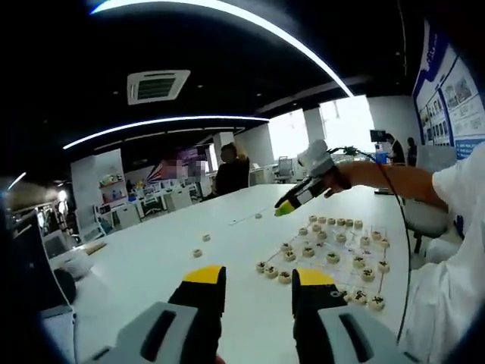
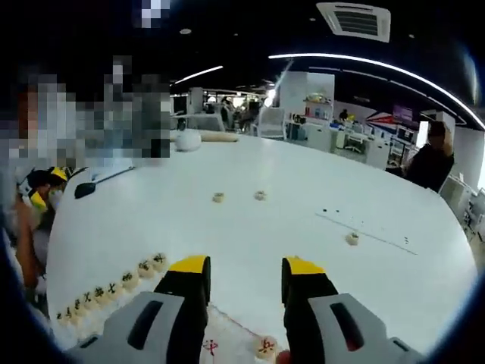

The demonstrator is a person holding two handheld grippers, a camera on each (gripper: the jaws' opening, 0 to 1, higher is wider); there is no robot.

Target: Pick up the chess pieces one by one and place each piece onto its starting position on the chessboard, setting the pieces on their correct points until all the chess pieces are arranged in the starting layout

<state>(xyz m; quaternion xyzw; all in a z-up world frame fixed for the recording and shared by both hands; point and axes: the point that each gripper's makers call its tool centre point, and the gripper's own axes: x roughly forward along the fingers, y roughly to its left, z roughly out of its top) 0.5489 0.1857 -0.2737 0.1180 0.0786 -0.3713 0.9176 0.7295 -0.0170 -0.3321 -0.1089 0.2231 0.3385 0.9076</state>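
Left gripper (image 1: 258,279) jaws apart, empty, above white table (image 1: 151,258); right gripper (image 2: 245,271) jaws apart, empty; chess pieces (image 1: 333,258) on chessboard (image 1: 322,249); loose pieces (image 2: 218,197) well apart.

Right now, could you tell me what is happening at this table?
A person is laying out round chess pieces on a chessboard on the white table with two handheld grippers. Many pieces already sit on the board. The right gripper reaches out above the table beyond the board, and the left gripper hangs open and empty. Three loose pieces still lie off the board.
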